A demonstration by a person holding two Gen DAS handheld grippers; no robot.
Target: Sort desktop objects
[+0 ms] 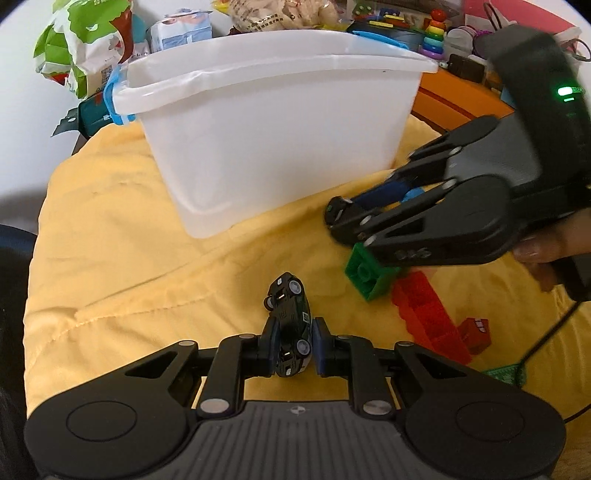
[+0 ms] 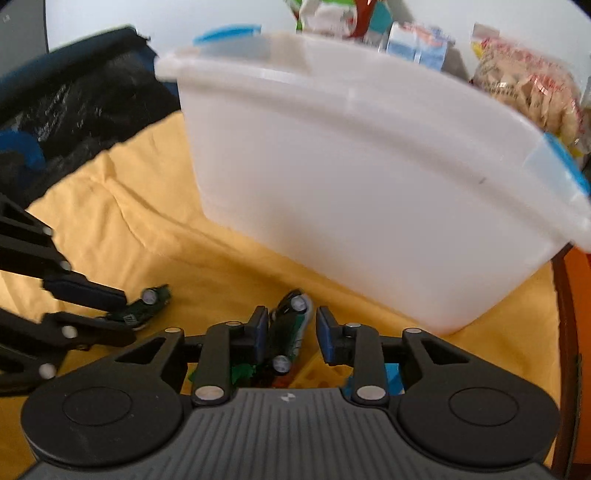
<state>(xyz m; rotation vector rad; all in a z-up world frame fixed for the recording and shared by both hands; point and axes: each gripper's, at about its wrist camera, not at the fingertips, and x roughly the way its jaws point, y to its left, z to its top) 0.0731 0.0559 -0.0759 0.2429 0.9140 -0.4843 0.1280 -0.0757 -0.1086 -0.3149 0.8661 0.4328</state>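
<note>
Cloth (image 1: pixel 129 266), yellow and rumpled, covers the table, and a white plastic bin (image 1: pixel 280 129) with blue handle clips stands toward its far edge. The bin's inside is hidden from both cameras; only its outer walls and rim show.

The left gripper (image 1: pixel 293 345) is closed on a black toy car (image 1: pixel 290 325), its blue pads pressed against the car's sides. The car is turned on its side with the wheels facing the camera, its nose pointing toward the bin. In the right wrist view the same car (image 2: pixel 142 308) pokes out past the left gripper's fingers at the left edge, blurred.

The right gripper (image 2: pixel 290 332) has a second dark toy car (image 2: pixel 288 332) between its pads. The left pad touches it; a gap shows at the right pad, so whether the grip is firm cannot be told. From the left wrist view this car (image 1: pixel 338 210) is mostly masked by the right gripper's linkage, and motion blur smears it.

Below the right gripper lie a green brick (image 1: pixel 365 277), a long red brick (image 1: pixel 428 314) just beside it, and a small red piece (image 1: pixel 476 334) near the table's right edge. A green scrap at the frame's lower right is cut off. Snack bags, cartons and a ring-stack toy (image 1: pixel 436 35) crowd behind the bin, partly hidden by it.
</note>
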